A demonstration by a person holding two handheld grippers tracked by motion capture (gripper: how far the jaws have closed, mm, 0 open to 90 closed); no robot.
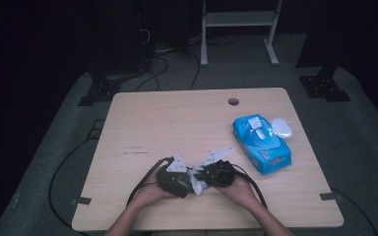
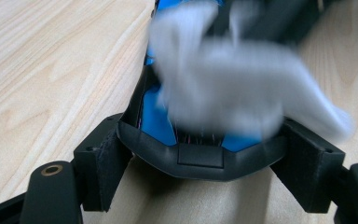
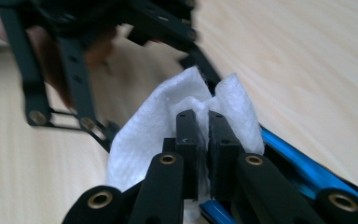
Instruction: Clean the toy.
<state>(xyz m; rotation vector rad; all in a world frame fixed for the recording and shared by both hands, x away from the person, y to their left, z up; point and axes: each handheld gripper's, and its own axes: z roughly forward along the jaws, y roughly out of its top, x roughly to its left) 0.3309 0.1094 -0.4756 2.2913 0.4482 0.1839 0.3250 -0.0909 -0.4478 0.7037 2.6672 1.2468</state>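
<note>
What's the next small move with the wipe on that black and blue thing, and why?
Probably a short stroke of the wipe along the blue face of the black and blue thing. The right hand-held gripper is shut on the wipe, the left hand-held gripper clamps the thing at both ends, and the wipe already lies over it.

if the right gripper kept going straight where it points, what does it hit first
Probably the left gripper: the right gripper, shut on the white wipe, points straight at it, though the gap between them is hard to judge.
</note>
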